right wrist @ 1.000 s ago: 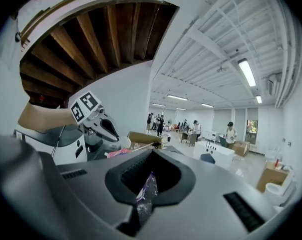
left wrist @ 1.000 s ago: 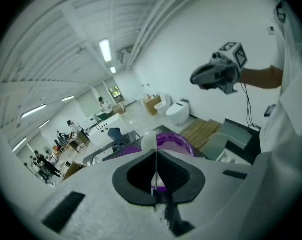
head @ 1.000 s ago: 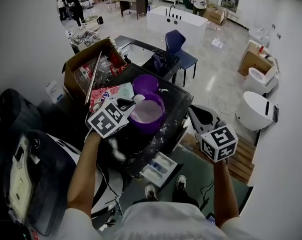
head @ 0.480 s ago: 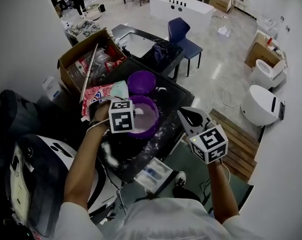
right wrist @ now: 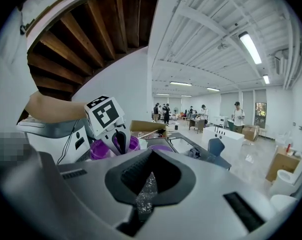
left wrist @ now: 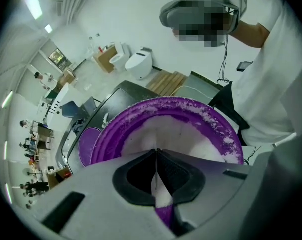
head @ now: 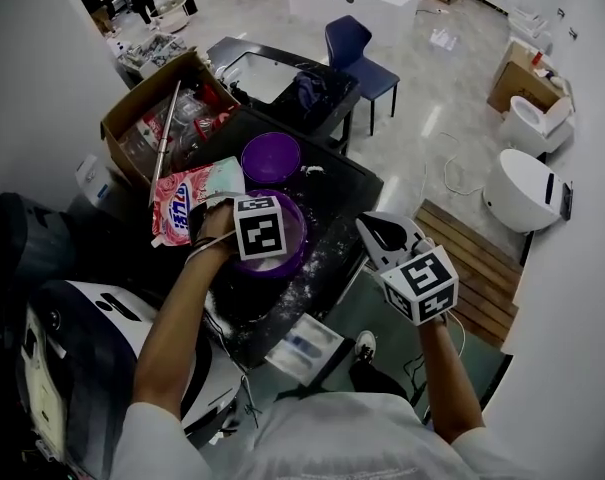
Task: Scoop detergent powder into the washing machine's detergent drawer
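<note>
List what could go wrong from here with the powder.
1. The left gripper hangs shut right over the purple bowl of powder; a nudge could tip it.
2. The open drawer sits lower, apart from the bowl, so carried powder may spill; the dark top is dusted already.

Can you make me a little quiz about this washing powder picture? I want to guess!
1. What fills the big round purple plastic bowl under the left gripper? A) white powder B) water C) socks
2. True or false: the right gripper has its fingers closed and is not over the bowl.
3. What colour is the moulded chair standing beyond the black countertop?
Key: 1 A; 2 true; 3 blue.
</note>
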The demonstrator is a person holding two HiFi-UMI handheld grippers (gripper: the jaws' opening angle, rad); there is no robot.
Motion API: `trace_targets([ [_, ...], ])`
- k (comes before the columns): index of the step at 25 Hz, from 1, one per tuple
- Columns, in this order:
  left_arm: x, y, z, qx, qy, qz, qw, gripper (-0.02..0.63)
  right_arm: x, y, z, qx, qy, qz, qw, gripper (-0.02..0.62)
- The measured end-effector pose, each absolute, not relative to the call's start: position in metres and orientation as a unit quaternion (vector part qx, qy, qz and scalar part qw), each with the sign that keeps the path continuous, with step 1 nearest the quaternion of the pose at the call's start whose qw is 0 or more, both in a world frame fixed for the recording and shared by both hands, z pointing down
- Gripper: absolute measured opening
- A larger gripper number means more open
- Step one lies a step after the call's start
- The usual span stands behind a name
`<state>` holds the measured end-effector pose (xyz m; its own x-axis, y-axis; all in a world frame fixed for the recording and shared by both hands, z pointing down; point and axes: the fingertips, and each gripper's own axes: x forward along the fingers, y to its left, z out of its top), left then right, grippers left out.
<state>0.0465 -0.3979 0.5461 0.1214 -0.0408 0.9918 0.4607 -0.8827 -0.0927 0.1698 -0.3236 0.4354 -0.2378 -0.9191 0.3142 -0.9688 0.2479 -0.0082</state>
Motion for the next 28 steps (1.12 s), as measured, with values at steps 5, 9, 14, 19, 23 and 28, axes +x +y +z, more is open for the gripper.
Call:
trace_targets([
  [5, 0.043, -0.385, 0.551, -0.717, -0.186, -0.654, 0.155, 0.012, 0.175, -0.323, 0.437, 0.609, -0.777, 0.104, 0.121, 0.005],
  [9, 0.038, -0.376, 0.55, -0.704, -0.21, -0.667, 0.127, 0.012, 0.175, -0.322, 0.438, 0.608, -0.777, 0.103, 0.127, 0.005],
  [14, 0.032, -0.367, 0.549, -0.691, -0.231, -0.678, 0.099, 0.014, 0.178, -0.32, 0.436, 0.611, -0.776, 0.101, 0.123, 0.005],
  [19, 0.025, -0.355, 0.547, -0.666, -0.255, -0.696, 0.084, 0.014, 0.18, -0.316, 0.434, 0.61, -0.777, 0.098, 0.121, 0.005],
  [23, 0.018, -0.349, 0.54, -0.652, -0.27, -0.705, 0.062, 0.014, 0.179, -0.316, 0.431, 0.609, -0.779, 0.093, 0.122, 0.005],
  [28, 0.011, -0.344, 0.527, -0.659, -0.277, -0.699, 0.01, 0.014, 0.18, -0.316, 0.427, 0.605, -0.782, 0.087, 0.121, 0.005],
])
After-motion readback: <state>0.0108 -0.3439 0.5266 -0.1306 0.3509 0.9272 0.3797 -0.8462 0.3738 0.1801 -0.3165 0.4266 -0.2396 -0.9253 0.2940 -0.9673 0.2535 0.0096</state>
